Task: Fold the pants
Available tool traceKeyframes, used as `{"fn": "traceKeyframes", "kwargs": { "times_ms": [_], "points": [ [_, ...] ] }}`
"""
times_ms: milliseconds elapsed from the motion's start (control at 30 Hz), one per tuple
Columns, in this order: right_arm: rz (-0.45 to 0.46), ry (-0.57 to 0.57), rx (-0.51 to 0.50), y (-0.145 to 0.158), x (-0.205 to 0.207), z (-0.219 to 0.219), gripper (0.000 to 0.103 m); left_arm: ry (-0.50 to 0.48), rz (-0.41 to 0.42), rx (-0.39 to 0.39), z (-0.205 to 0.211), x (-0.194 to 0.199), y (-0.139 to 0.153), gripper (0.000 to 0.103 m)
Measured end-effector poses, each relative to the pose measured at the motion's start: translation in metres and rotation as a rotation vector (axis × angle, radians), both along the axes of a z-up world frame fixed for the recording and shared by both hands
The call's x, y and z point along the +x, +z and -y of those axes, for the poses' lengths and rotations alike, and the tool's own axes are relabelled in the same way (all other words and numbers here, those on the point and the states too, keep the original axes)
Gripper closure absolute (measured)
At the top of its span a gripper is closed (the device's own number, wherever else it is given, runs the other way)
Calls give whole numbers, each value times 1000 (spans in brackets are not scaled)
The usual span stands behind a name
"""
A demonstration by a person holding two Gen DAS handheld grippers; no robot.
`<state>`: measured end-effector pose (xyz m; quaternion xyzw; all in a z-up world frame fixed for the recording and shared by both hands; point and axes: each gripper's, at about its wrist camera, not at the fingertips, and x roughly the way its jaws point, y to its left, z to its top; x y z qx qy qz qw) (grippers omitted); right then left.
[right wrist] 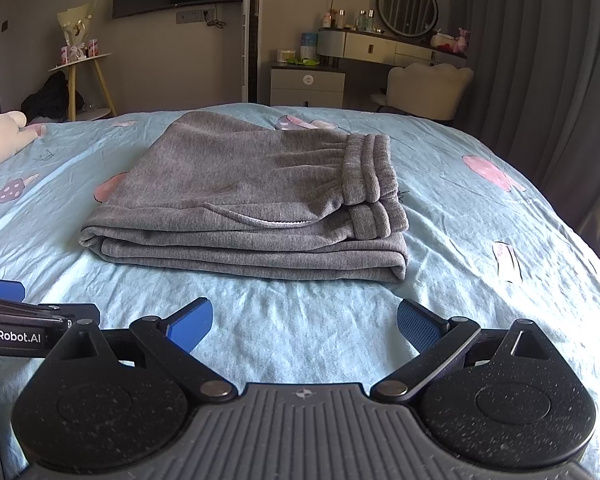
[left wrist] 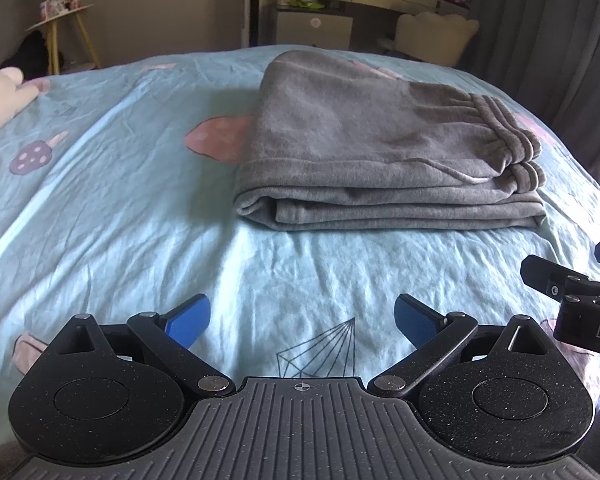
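Observation:
Grey sweatpants (left wrist: pixel 364 148) lie folded in a flat stack on the light blue bed sheet (left wrist: pixel 120 208), with the ribbed waistband at the right end. They also show in the right wrist view (right wrist: pixel 252 200). My left gripper (left wrist: pixel 302 320) is open and empty, held above the sheet short of the stack's near edge. My right gripper (right wrist: pixel 305 324) is open and empty, also short of the near edge. Each gripper shows at the side of the other's view, the right one (left wrist: pixel 572 284) and the left one (right wrist: pixel 24 312).
A pink plush toy (right wrist: pixel 0 140) lies at the bed's far left edge. Beyond the bed stand a small round side table (right wrist: pixel 80 76), a nightstand (right wrist: pixel 308 84), a vanity with a round mirror (right wrist: pixel 408 8) and a cream chair (right wrist: pixel 428 88). Grey curtains (right wrist: pixel 548 80) hang at right.

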<state>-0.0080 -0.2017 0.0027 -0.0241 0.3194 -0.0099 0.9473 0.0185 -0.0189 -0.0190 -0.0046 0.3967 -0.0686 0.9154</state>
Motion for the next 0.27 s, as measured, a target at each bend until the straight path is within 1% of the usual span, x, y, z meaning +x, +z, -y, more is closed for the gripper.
{"fn": "traceKeyframes", "kwargs": {
  "times_ms": [167,267],
  "points": [
    [1,-2,0,0,0,0,4,-15,-15,38,6,0,-3,2],
    [0,-4,-1,1,0,-1,4,-11,-28,33,5,1,-4,2]
  ]
}}
